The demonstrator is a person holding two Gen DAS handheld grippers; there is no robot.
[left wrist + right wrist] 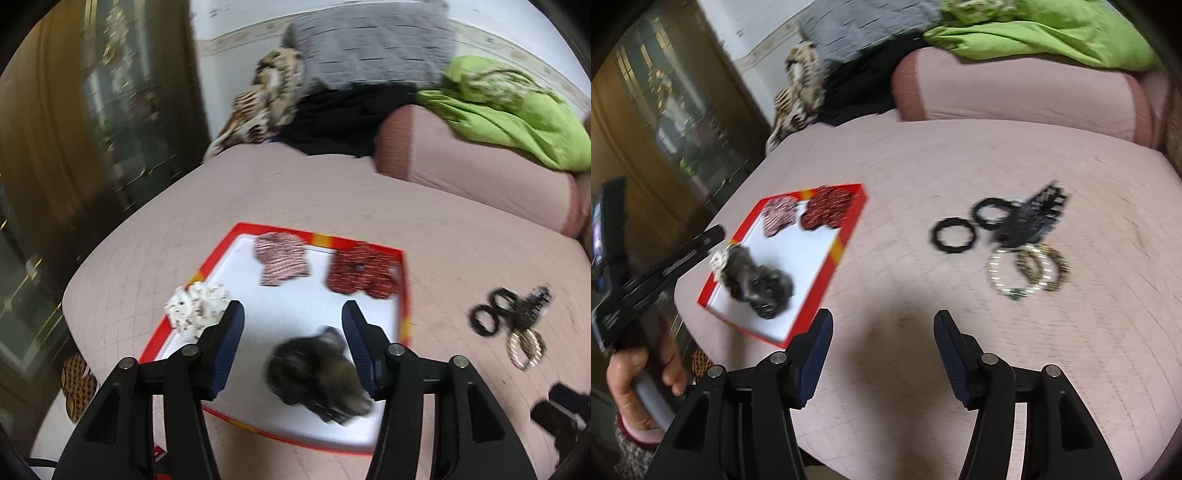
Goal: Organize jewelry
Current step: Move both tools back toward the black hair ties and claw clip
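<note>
A white tray with a red rim [404,295] lies on the pink bed. It holds a pink-striped scrunchie [282,264], a red scrunchie [364,271], a white patterned one [195,308] and a dark furry scrunchie [317,376]. My left gripper [293,308] hovers open over the tray, with the dark scrunchie lying loose below its fingers. My right gripper [883,315] is open above bare bedding, nothing between its fingers. Ahead of it to the right lie two black rings [953,235], a black hair clip [1030,218] and beaded bracelets [1027,269].
A pink bolster [1015,92] with green cloth [1052,33], a grey pillow [369,44] and animal-print fabric [266,99] line the far side. A wooden cabinet [55,129] stands left of the bed. A hand [639,376] holds the left gripper's handle.
</note>
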